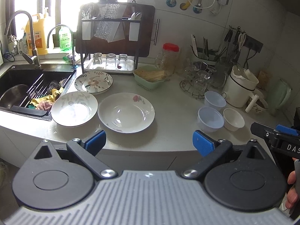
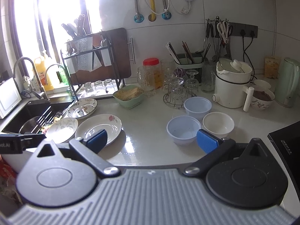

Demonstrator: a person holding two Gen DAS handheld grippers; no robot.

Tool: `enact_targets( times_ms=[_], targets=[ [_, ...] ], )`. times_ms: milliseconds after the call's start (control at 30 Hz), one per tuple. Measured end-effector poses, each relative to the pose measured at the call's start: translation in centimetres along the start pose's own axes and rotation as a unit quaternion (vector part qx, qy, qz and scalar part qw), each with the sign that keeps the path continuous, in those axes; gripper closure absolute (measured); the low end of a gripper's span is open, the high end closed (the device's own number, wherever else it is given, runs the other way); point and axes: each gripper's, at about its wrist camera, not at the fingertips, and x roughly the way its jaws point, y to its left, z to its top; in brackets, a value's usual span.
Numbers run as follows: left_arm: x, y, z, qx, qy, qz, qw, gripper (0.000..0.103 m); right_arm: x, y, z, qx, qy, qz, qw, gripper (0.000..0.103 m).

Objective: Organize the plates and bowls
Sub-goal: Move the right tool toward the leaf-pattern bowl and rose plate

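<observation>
Three plates lie on the grey counter by the sink: a white plate with a pink flower (image 1: pixel 126 112) (image 2: pixel 99 128), a leaf-pattern plate (image 1: pixel 74 108) (image 2: pixel 61 129) on the sink's edge, and a floral plate (image 1: pixel 93 82) (image 2: pixel 82 108) behind them. To the right stand two pale blue bowls (image 1: pixel 211 119) (image 1: pixel 215 100) (image 2: pixel 183 129) (image 2: pixel 197 106) and a white bowl (image 1: pixel 233 119) (image 2: pixel 218 124). My left gripper (image 1: pixel 149 142) is open and empty, short of the flower plate. My right gripper (image 2: pixel 152 140) is open and empty, before the near blue bowl.
A black sink (image 1: pixel 22 86) with a rack and cloths is at left. A dish rack with upturned glasses (image 1: pixel 109 61), a green basket (image 1: pixel 150 78), a wire glass stand (image 1: pixel 196 82), a white pot (image 1: pixel 240 88), a kettle (image 2: pixel 288 82) and a dark stove edge (image 2: pixel 286 146) ring the counter.
</observation>
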Motion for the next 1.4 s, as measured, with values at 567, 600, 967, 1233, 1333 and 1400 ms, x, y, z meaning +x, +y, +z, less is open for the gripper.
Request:
enact_targets(
  times_ms=[567,600,967,1233,1333,1400],
  targets=[
    [2.2,-0.2,0.2,-0.016,0.025,0.021,0.9993,0.003,1.1,-1.0,-0.4,-0.002,0.026,0.010,1.000,0.000],
    [2.4,-0.2,0.3,-0.018,0.027,0.022,0.9992,0.003,1.2,-1.0,-0.3,-0.002,0.027,0.010,1.000,0.000],
    [4.0,0.4,0.6,-0.012,0.040,0.048,0.9980,0.003,2.7,-0.3,-0.1,0.017,0.029,0.038,0.999,0.000],
    [4.2,1.3,1.9,0.009,0.052,0.069,0.9962,0.003,4.2,0.2,-0.7,0.040,0.048,0.078,0.995,0.000],
    [5.0,1.8,2.7,0.020,0.060,0.063,0.9960,0.003,5.2,0.9,-0.8,0.042,0.045,0.067,0.996,0.000],
    [5.7,2.7,3.3,0.023,0.071,0.047,0.9961,0.003,5.9,1.5,-0.9,0.048,0.047,0.048,0.997,0.000]
  ],
)
